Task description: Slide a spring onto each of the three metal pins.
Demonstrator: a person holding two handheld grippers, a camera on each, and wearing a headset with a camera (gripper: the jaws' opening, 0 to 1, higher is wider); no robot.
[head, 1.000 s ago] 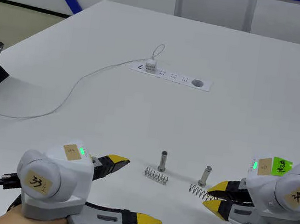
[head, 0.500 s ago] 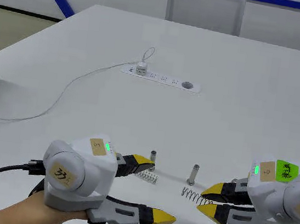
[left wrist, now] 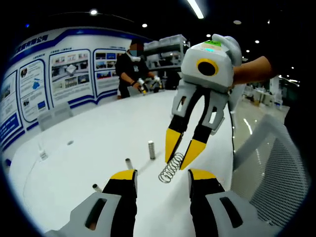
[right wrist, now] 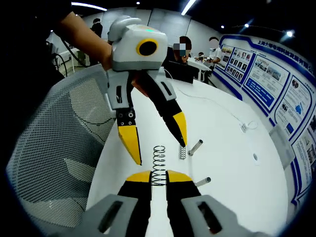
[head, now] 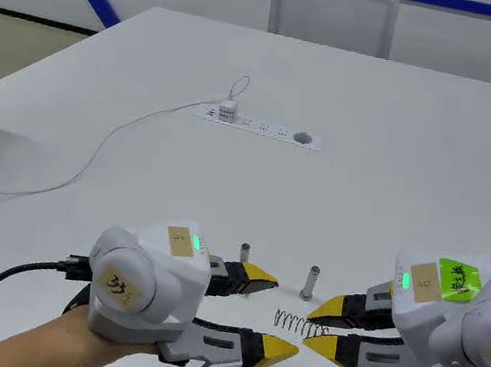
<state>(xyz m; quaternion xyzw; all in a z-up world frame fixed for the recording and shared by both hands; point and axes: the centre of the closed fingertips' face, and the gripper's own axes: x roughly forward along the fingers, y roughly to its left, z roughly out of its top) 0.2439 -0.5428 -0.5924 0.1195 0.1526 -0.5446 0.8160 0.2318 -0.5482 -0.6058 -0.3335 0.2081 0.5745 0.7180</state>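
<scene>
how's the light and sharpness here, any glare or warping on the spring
Head view: even, soft light, no glare on the white table, thin coiled metal spring fine but legible. Left gripper view: fisheye bends the table edge, ceiling lamps glare bright. Right gripper view: spring crisp, room curved.

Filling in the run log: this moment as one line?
right gripper: shut on spring end | left gripper: open, opposite | three pins: upright, bare | second spring: lying beside one

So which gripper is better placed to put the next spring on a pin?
Right. The right gripper is shut on a spring, close to a bare pin; the left gripper is open and holds nothing.
</scene>
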